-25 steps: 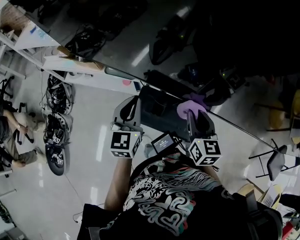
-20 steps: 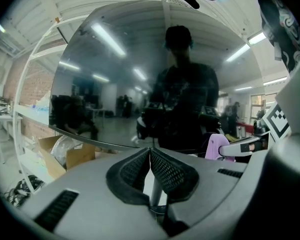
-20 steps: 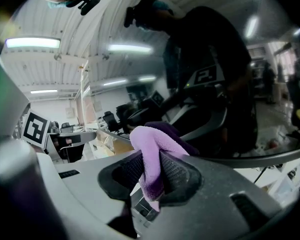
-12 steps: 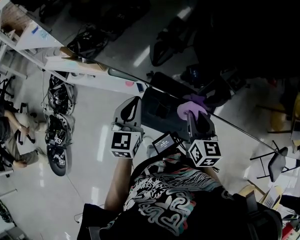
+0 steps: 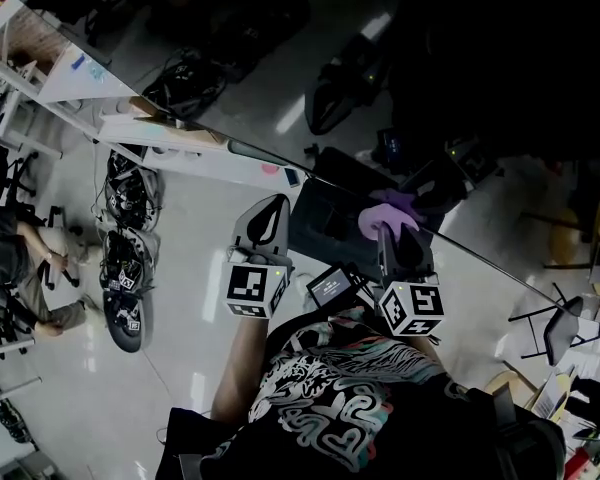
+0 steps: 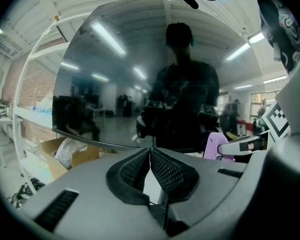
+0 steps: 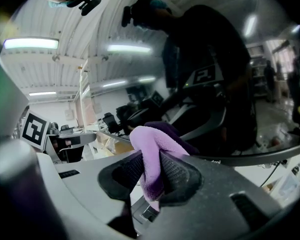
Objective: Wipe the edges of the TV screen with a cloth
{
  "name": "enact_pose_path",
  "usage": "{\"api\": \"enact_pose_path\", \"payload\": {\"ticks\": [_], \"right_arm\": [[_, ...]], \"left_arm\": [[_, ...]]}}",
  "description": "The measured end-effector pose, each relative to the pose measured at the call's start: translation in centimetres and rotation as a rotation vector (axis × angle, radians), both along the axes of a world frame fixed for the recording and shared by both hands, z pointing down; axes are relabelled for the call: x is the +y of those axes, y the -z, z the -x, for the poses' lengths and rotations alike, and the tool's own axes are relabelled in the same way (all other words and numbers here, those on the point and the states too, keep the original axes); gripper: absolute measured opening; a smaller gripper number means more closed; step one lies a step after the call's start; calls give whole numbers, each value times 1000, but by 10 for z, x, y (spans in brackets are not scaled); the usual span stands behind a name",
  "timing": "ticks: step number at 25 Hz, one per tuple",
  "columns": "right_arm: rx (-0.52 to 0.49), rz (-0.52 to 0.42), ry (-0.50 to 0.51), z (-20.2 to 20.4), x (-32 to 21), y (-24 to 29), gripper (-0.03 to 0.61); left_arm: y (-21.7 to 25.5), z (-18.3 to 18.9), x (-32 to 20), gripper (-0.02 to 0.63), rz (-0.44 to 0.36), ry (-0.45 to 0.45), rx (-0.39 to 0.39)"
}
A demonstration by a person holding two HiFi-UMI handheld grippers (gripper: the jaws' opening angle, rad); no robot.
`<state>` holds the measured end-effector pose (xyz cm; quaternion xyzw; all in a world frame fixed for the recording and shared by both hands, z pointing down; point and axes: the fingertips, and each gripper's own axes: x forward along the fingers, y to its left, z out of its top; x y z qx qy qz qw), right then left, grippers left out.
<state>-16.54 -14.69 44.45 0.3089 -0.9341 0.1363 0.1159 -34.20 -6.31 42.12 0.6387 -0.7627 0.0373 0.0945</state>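
- Since a second ago, little has moved in the head view. The whole scene has slid slightly right, and my right gripper (image 5: 392,236) remains at the bottom edge of the TV screen (image 5: 430,98). The purple cloth (image 5: 385,218) seemingly touches that edge.
- My left gripper (image 5: 270,218) hovers just beside, short of the frame.
- Left gripper view: my jaws are pressed together at the tips on nothing, and the bottom edge runs just beyond them.
- Right gripper view: my jaws pinch the cloth, its fold bulging past the tips and meeting its own dark reflection.
- To wipe well, I judge I should keep the fold on the frame and press lightly. Then I should slide steadily toward a corner, holding the clamp firm.
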Motion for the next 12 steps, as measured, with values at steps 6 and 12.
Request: {"api": "enact_pose_path", "payload": {"ticks": [6, 12], "right_arm": [[1, 10, -17, 14, 5, -4, 117], [16, 3, -33, 32, 5, -6, 117]], "left_arm": [[-4, 21, 12, 20, 5, 19, 3], [-3, 39, 10, 20, -9, -9, 0]]}}
